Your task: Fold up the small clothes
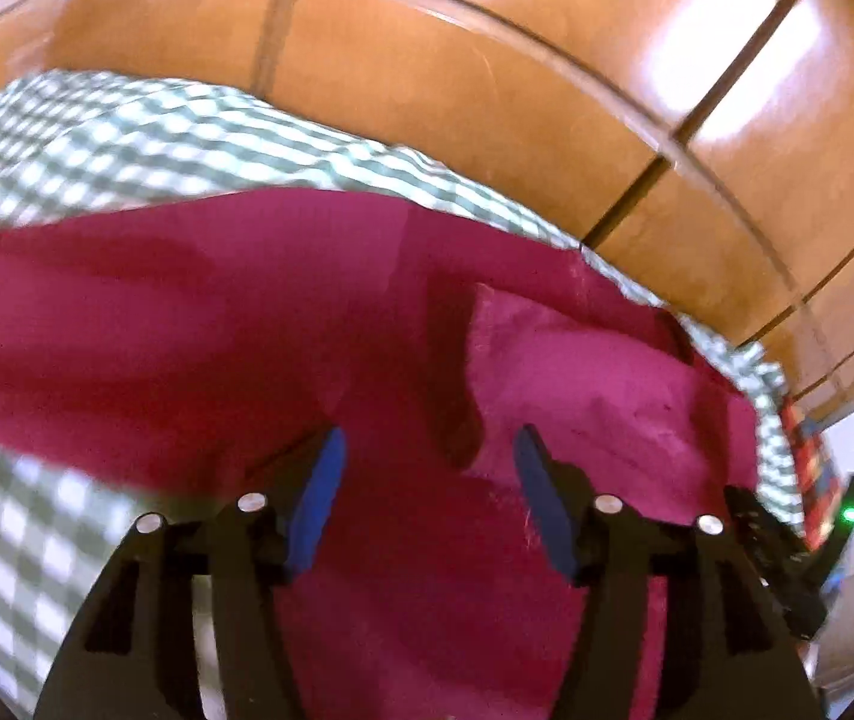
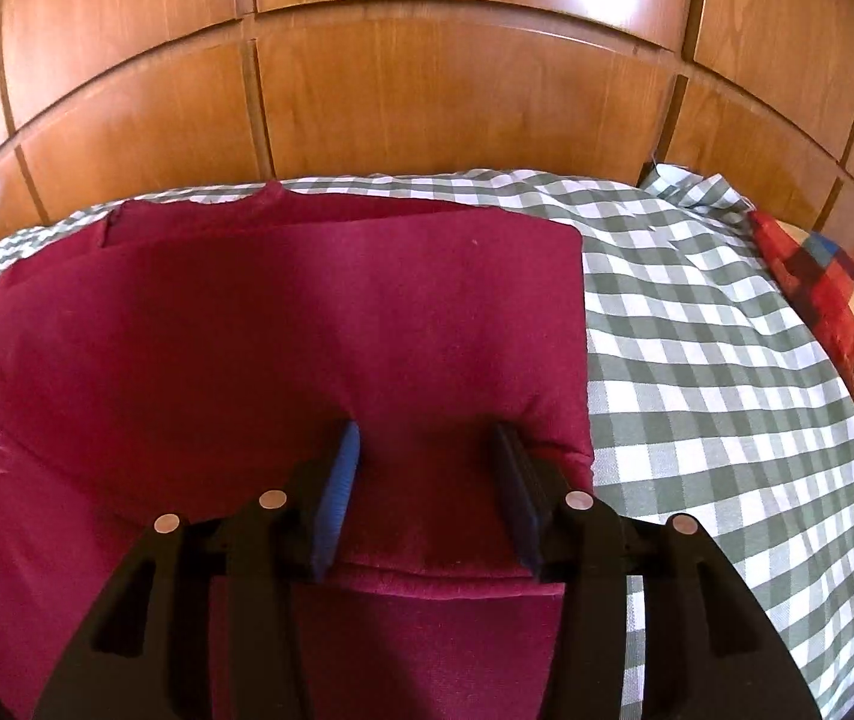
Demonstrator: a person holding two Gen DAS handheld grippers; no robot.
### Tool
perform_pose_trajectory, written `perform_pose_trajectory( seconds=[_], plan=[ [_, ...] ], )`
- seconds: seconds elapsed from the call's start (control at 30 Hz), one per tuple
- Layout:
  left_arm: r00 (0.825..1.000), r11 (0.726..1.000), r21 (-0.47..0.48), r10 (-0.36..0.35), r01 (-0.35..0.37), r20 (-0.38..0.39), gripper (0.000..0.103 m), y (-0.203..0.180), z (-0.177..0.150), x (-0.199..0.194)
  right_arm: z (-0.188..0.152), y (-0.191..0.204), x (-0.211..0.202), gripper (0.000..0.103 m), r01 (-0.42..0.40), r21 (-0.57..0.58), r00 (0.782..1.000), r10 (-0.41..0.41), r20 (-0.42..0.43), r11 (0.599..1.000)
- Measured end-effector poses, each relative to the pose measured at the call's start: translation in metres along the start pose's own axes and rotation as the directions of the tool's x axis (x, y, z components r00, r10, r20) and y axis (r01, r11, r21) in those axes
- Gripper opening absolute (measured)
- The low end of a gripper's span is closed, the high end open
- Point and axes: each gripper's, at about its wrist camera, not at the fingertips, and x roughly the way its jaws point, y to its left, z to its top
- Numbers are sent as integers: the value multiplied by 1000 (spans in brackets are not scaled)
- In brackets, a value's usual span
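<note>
Over on the left wrist view, the left gripper (image 1: 430,450) sits low in the centre of the frame with its blue pads (image 1: 319,504) spread well apart and nothing pinched between them; the dark red garment (image 1: 247,324) simply lies underneath, filling the middle band of the picture. A lighter, folded-over flap of the same cloth shows right of centre, just above the right-hand pad. The picture is smeared (plenty of blur here), so the finer creases are hard to read.

The garment rests on a green-and-white checked sheet (image 1: 97,132), which peeks out in the upper left and lower left. Behind it, a panelled wooden headboard (image 1: 487,60) arcs across the top.

Switching to the right wrist view, much sharper: the right gripper (image 2: 427,450) is at lower centre, its jaws partly apart, and a raised fold of the dark red garment (image 2: 247,330) bulges up between the two pads, with cloth puckered against both of them. The garment spreads over the left and centre; its straight right edge runs down the frame just right of the gripper. The checked sheet (image 2: 697,360) covers the right half, and a multicoloured plaid cushion (image 2: 847,312) sits at the far right edge, under the wooden headboard (image 2: 427,90).
</note>
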Motion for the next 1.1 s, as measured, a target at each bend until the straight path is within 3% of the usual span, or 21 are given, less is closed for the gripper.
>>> perform_pose_trajectory(
  seconds=[0.1,0.13,0.23,0.3,0.5,0.67,0.73,0.83,0.93,1.03,1.1],
  plan=[
    [999,997,-71,-29,32,39,58,34,-6,-30,-2,3,-2,47,18,-10,1000,-18,6,1000],
    [998,995,-98,-10,17,65,60,47,-8,-41,-1,4,-2,48,24,-12,1000,-24,8,1000],
    [983,973,-229,62,-21,172,84,106,-12,-80,-1,4,-3,49,26,-11,1000,-26,11,1000],
    [973,944,-328,114,-44,199,86,142,-14,-97,-1,4,-3,49,29,-11,999,-29,13,1000],
    [924,778,-627,275,-51,265,92,261,-26,-148,-2,4,-2,50,46,-20,999,-46,15,999],
    [913,673,-739,310,-14,265,90,313,-25,-158,-2,6,-3,52,72,-33,997,-72,18,997],
    [916,650,-760,306,-1,260,81,325,-21,-155,-3,8,-3,53,87,-40,996,-86,20,995],
    [918,645,-764,321,-32,232,74,337,-13,-148,-3,9,-3,54,100,-48,995,-99,22,994],
    [907,645,-761,361,-75,216,63,342,-1,-141,-3,10,-3,54,108,-53,994,-107,23,993],
    [905,656,-738,394,-156,159,7,352,10,-141,-3,9,-2,54,108,-54,994,-107,25,993],
    [907,668,-729,386,-150,168,7,350,16,-145,-3,10,-2,54,108,-54,994,-106,25,993]
  ],
)
